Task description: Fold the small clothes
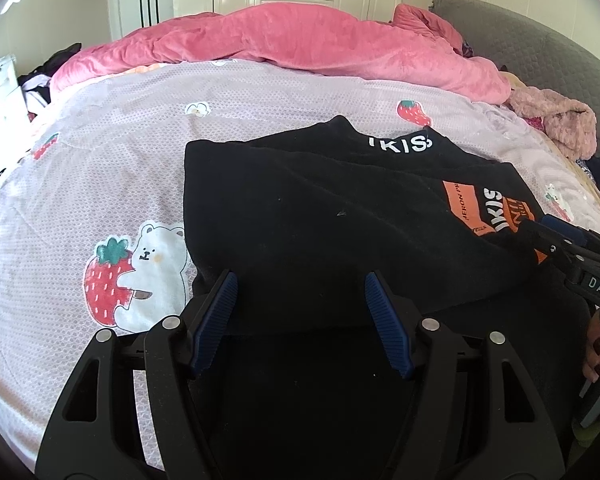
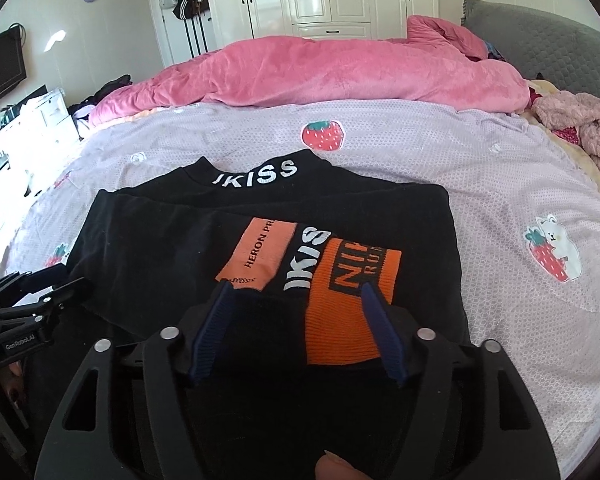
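Black top (image 2: 172,240) partly folded on bed (image 2: 420,184) (collar exposed); left gripper (image 1: 300,300), right gripper (image 2: 296,312) released; further folds remaining.

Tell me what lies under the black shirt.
The black shirt lies on the lilac strawberry-print bedsheet. Whatever sits beneath its folded layers is covered.
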A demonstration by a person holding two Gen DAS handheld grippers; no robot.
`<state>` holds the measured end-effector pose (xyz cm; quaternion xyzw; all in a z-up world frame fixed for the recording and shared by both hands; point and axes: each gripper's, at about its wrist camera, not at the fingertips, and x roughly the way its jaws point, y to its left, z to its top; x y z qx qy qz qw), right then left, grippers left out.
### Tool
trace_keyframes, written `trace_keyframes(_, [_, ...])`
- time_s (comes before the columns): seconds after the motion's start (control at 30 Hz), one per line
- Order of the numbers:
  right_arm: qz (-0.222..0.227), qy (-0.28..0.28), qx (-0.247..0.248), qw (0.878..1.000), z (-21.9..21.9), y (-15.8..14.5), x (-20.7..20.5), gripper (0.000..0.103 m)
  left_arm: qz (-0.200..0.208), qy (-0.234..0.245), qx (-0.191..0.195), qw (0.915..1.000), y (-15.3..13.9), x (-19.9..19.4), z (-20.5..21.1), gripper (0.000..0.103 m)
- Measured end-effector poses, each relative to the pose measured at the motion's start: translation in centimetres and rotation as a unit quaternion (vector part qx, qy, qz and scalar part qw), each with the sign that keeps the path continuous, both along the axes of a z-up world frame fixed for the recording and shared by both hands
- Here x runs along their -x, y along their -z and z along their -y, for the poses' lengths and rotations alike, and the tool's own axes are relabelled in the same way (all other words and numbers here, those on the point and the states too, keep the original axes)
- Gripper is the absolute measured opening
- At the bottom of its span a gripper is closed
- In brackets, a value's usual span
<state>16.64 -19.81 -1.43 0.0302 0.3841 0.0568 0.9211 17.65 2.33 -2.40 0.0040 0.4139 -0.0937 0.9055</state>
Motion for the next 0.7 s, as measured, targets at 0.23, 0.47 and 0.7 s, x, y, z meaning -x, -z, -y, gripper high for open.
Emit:
trace_keyframes(0.23, [0.007,0.0,-0.002,1.0,0.0,-0.4,0.3,0.093,0.006,-0.004,0.001,1.0,-0.4,0.3,-0.2,0.072])
trace_keyframes(0.47, [0.026,0.002,-0.009,1.0,0.2,-1.4,0.9,0.096,0.018,-0.016,0.002,0.9997,-1.3,0.9,-0.9,0.094])
trace_keyframes(0.7, [0.036,0.005,-0.023,0.999,0.8,-2.1,2.0,0.098,0.036,-0.031,0.006,0.9988,-2.4,1.8,-1.7,0.094])
